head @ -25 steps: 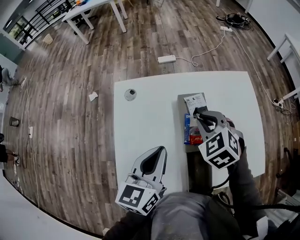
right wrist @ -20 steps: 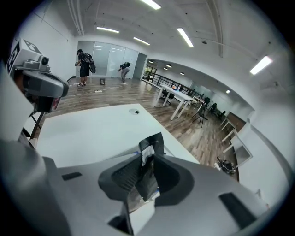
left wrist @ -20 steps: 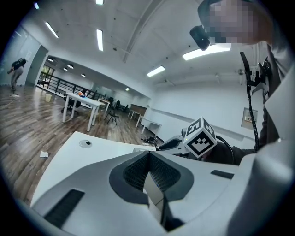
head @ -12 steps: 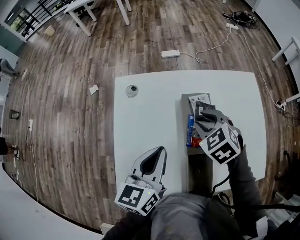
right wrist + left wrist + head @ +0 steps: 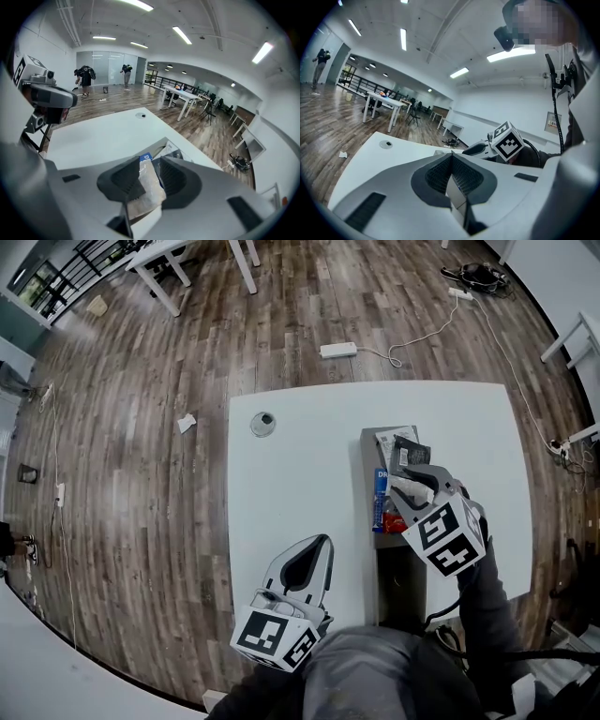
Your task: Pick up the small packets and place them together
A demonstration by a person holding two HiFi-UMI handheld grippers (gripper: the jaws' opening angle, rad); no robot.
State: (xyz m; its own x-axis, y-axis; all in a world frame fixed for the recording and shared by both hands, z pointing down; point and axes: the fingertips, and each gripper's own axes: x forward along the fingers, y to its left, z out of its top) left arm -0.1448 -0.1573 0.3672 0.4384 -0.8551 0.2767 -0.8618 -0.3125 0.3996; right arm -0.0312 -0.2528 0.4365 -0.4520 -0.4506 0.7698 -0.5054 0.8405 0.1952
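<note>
The right gripper (image 5: 405,486) hangs tilted down over the grey tray (image 5: 400,568) on the white tabletop (image 5: 300,465), where the packets are being gathered. Its fingers have just been opening and stand about half apart. A pale crinkled packet (image 5: 149,185) lies between them, judged released onto the pile. Beside it lie a blue packet (image 5: 378,486), a red packet (image 5: 392,517), a dark packet (image 5: 410,453) and a white-labelled packet (image 5: 386,439), touching or overlapping. The left gripper (image 5: 322,542) is held idle at the tabletop's near edge, fingers closed together on nothing. Legible writing: a white "D" on the blue packet; other print is too small to read.
</note>
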